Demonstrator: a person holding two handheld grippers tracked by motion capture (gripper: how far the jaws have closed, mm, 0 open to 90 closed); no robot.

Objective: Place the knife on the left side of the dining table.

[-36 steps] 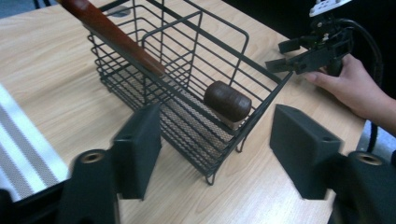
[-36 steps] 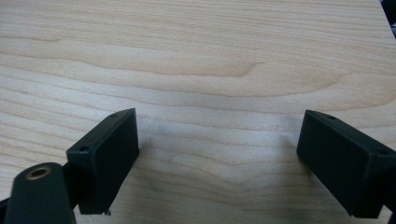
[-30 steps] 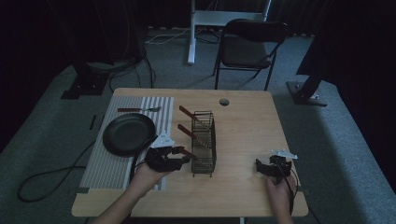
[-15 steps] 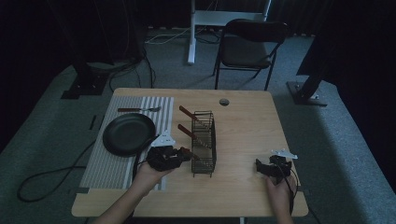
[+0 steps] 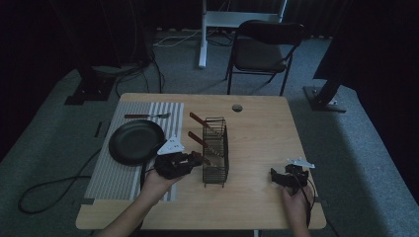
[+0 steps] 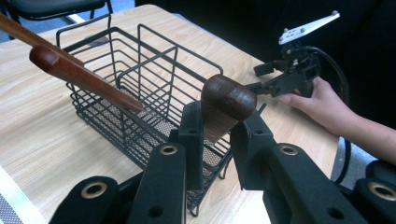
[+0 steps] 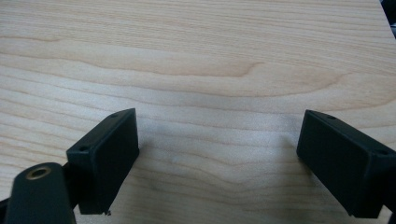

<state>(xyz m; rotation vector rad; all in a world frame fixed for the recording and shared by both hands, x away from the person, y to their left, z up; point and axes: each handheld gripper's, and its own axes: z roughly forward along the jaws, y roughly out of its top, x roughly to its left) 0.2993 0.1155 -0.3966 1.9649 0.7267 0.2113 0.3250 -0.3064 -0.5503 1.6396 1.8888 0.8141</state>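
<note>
**A:** Which tool is at work, and what is its state?

**B:** The left gripper, whose jaws have just been closing and now clamp a wooden handle between the pads. The rounded brown end of the handle stands up above the jaw tips.

**A:** Where does the handle lie relative to the tool?

**B:** Between the two jaws, its shaft running down from them toward the black wire basket directly beyond. In the high view the left gripper sits just beside the basket's left wall.

**A:** What else does the basket carry?

**B:** Two more wooden handles lean out over its rim, up and to the left in the left gripper view.

**A:** And farther out?

**B:** A black pan and a fork rest on the striped mat, left of the tool. The right gripper rests on the bare wooden table, well apart from the basket, jaws wide with nothing between them.
</note>
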